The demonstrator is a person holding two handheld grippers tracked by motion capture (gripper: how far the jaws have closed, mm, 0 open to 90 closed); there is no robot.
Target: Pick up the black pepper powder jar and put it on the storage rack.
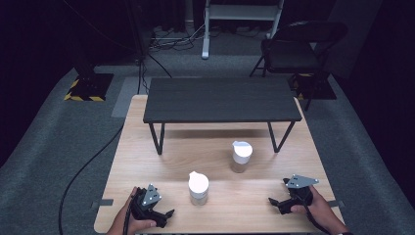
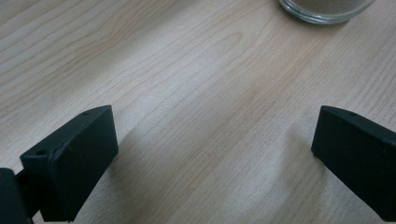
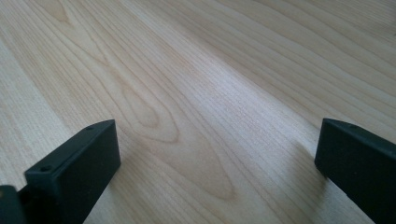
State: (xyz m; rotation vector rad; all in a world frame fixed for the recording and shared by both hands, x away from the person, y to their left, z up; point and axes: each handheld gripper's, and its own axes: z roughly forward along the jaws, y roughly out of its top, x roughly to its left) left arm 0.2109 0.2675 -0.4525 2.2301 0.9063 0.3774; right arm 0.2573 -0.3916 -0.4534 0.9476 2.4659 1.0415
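Both grippers rest released, holding nothing. The near jar (image 1: 198, 187) stands upright just right of the left gripper (image 1: 168, 216); the right gripper (image 1: 273, 203) sits farther off.

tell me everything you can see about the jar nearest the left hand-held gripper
The near jar is a small clear glass cylinder with a white lid that has a little raised tab on top. It stands upright on the light wooden table, toward the front edge, closed, with nothing touching it. A tan, sandy-looking content shows through its base in the left gripper view. The left hand-held gripper lies apart from it, jaws open and empty.
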